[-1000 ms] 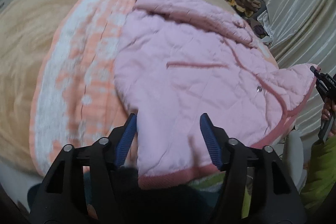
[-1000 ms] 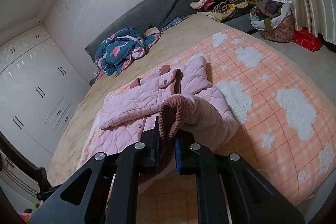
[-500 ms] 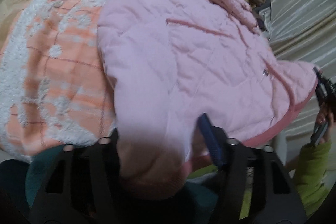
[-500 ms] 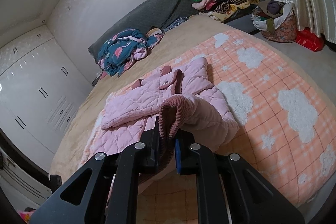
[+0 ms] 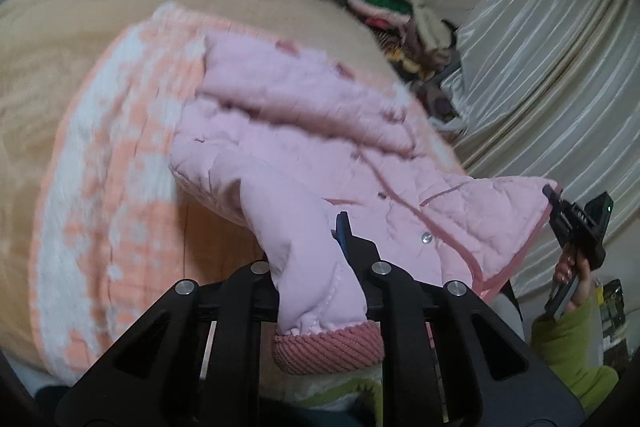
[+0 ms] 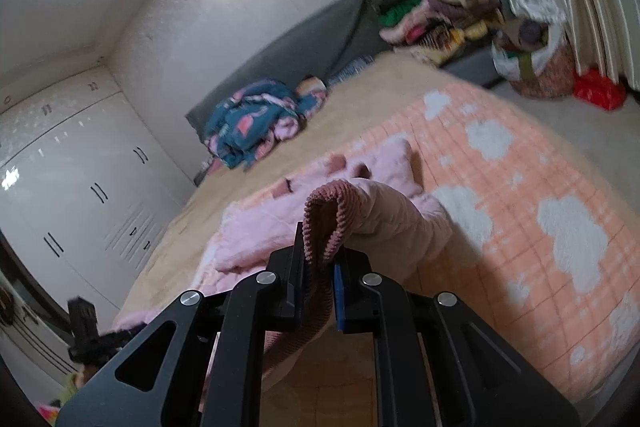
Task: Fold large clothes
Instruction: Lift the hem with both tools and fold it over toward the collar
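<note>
A pink jacket [image 5: 320, 131] lies spread on the orange blanket [image 6: 520, 187] covering the bed. The left gripper [image 5: 316, 247] clamps one sleeve near its ribbed cuff [image 5: 328, 349], while the right gripper [image 6: 318, 267] pinches the jacket's other ribbed edge, lifted just above the blanket.

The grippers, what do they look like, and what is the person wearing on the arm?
Both grippers, left gripper and right gripper, have matte black angular frames with triangular cut-outs, round silver bolt heads and blue finger pads. No cables or markings show. The person's right hand comes out of a lime-green sleeve.
</note>
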Available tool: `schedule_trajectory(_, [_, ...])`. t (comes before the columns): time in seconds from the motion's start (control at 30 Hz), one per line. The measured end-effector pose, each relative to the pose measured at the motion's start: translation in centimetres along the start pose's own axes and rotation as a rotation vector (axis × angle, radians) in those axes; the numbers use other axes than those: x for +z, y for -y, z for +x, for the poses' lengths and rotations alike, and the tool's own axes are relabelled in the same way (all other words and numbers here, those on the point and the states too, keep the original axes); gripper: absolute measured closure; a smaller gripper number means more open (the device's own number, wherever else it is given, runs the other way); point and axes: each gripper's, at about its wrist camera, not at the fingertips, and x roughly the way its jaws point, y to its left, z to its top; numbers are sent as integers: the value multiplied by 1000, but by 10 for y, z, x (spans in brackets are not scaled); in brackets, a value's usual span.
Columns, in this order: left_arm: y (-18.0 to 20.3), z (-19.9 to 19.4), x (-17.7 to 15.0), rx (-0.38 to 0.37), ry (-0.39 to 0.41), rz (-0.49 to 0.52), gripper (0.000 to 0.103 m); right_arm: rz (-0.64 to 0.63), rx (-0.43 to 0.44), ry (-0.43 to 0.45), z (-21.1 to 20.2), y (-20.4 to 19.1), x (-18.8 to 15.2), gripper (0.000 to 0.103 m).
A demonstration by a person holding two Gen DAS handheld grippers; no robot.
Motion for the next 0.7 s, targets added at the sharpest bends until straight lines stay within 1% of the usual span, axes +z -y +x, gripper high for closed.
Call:
schedule_trajectory(0.1, [5,-11,9,-14,46,-13,95,-16,23,50,-21,-9,3,94])
schedule_trajectory(0.17, [4,-18,16,-25,73,-31,95,-8,38,72,-29,-11,5,94])
schedule_trajectory(0.27, [4,-22,27,-26,95,-31,95,-10,53,92,-35,-15,12,95])
schedule_trajectory(0.4, [4,-22,55,-28,120,-42,95,-8,44,98,-26,-18,30,95])
schedule_trajectory(0.53, [4,-17,83,-31,147,-59,95,24,36,123,-11,-12,51,95])
schedule_trajectory(0.7, [2,-1,120,9,160,-71,94,41,17,127,14,-5,77,95])
